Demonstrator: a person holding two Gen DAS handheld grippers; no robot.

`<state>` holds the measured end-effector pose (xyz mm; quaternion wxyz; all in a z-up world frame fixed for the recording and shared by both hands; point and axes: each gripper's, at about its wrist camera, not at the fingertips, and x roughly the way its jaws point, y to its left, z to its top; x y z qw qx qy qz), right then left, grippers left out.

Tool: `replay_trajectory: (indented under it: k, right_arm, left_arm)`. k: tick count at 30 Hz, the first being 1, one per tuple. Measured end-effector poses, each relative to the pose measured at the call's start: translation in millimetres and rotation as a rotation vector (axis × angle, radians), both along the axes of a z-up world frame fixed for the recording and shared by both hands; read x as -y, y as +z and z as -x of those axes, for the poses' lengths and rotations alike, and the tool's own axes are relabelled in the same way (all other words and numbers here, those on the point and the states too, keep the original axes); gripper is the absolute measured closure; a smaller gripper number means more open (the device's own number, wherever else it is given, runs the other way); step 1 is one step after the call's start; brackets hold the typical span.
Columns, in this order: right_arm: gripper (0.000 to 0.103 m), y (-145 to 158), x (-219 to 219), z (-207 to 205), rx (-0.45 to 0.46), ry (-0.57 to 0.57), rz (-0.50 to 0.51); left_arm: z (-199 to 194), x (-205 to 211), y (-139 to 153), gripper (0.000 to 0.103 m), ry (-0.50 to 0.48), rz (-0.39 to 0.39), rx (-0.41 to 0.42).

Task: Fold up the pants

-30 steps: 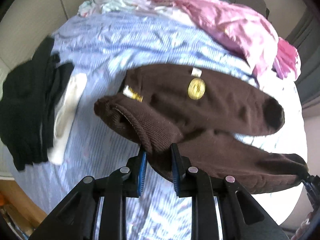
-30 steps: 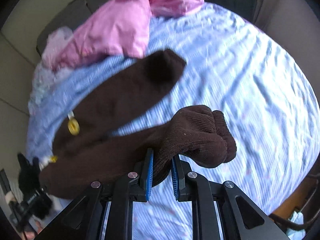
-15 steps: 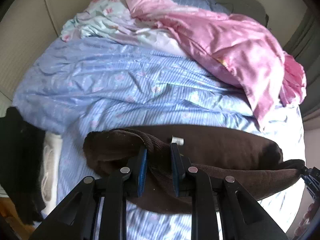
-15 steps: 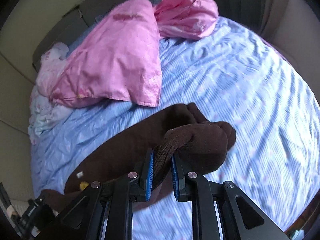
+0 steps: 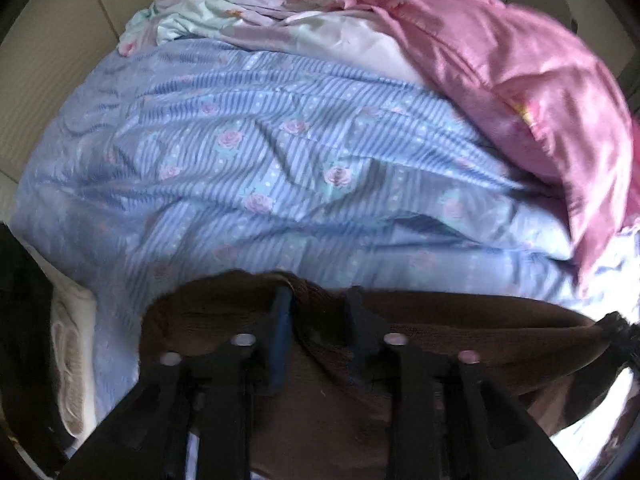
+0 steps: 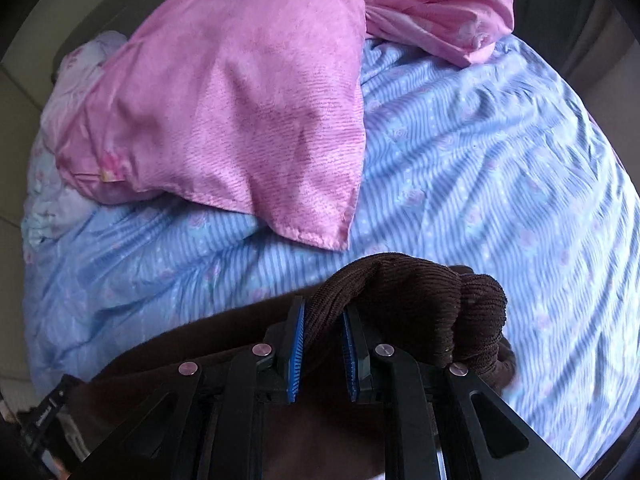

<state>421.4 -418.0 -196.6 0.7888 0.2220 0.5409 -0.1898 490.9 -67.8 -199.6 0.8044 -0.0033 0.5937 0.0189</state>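
Note:
The dark brown knit pants (image 5: 460,328) lie stretched low across the blue striped bedsheet (image 5: 280,160). My left gripper (image 5: 318,300) is shut on the waistband end of the pants. My right gripper (image 6: 323,312) is shut on the bunched leg-cuff end of the pants (image 6: 420,304). The pants run between the two grippers, close to the sheet. In each view the far gripper shows at the edge, with the right gripper at the right (image 5: 624,332) and the left gripper at the lower left (image 6: 48,408).
A pink pillow (image 6: 240,100) and a second pink bundle (image 6: 436,4) lie at the head of the bed. A pale floral cloth (image 5: 208,4) lies at the back. A white cloth (image 5: 72,360) and a black garment (image 5: 20,340) lie at the left edge.
Both grippers have moved down and forward with the pants. The pants were hanging spread with one leg loose; they now lie doubled along the sheet, nearer the pink pillow.

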Motion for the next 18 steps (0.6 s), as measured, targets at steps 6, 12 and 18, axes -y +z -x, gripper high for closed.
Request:
replay_trajectory:
  k: [6, 12, 18]
  right_arm:
    - [0.057, -12.5, 0.6, -9.5, 0.001, 0.007, 0.012]
    - [0.031, 36.4, -36.7, 3.9, 0.128, 0.153, 0.183]
    - [0.031, 78.8, -92.6, 33.9, 0.235, 0.402, 0.397]
  left_arm:
    - [2.4, 3.2, 15.8, 0.031, -0.087, -0.124, 0.089]
    - [33.8, -14.4, 66.3, 0.017, -0.159, -0.127, 0.286]
    - [57.8, -34.5, 73.8, 0.015, -0.341, -0.07, 0.313]
